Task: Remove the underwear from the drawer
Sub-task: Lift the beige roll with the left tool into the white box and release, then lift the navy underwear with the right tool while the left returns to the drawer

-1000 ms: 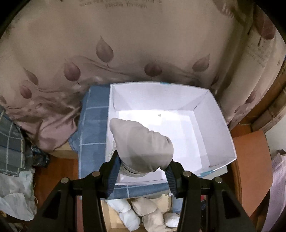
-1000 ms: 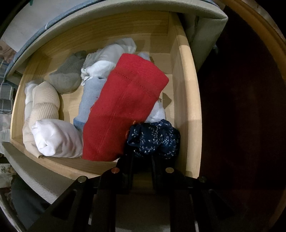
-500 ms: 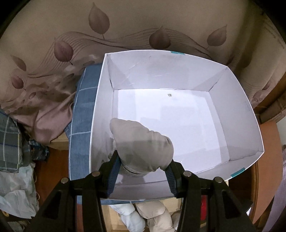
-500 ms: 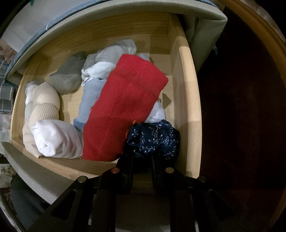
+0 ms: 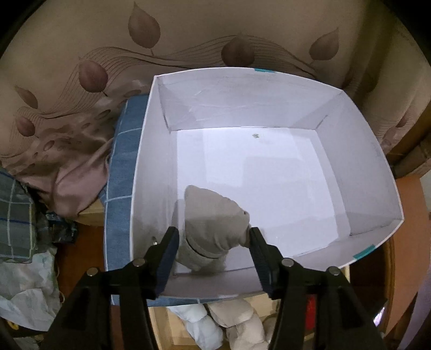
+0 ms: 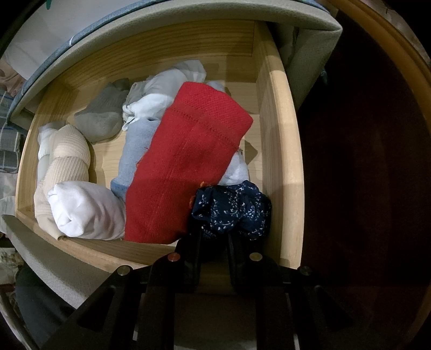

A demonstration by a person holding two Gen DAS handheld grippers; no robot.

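In the left wrist view my left gripper (image 5: 212,239) is shut on a rolled beige underwear (image 5: 212,218) and holds it low inside a white cardboard box (image 5: 377,150), near its front left corner. In the right wrist view my right gripper (image 6: 214,237) is shut on a dark blue floral underwear (image 6: 233,207) at the front right corner of the open wooden drawer (image 6: 282,150). The drawer also holds a red folded piece (image 6: 186,164), a white roll (image 6: 86,210), a beige ribbed roll (image 6: 67,161), a grey piece (image 6: 101,118) and light blue and white pieces.
The box rests on a blue checked cloth (image 5: 121,172) in front of a leaf-patterned curtain (image 5: 188,40). Below the box several pale rolls (image 5: 237,317) lie in the drawer. Plaid cloth and plastic bags (image 5: 21,282) are at the left. A grey cushion edge (image 6: 167,24) overhangs the drawer's back.
My left gripper has carried the beige underwear forward and down, from the box's front rim into the box. The right gripper has stayed still, shut on the blue floral underwear.
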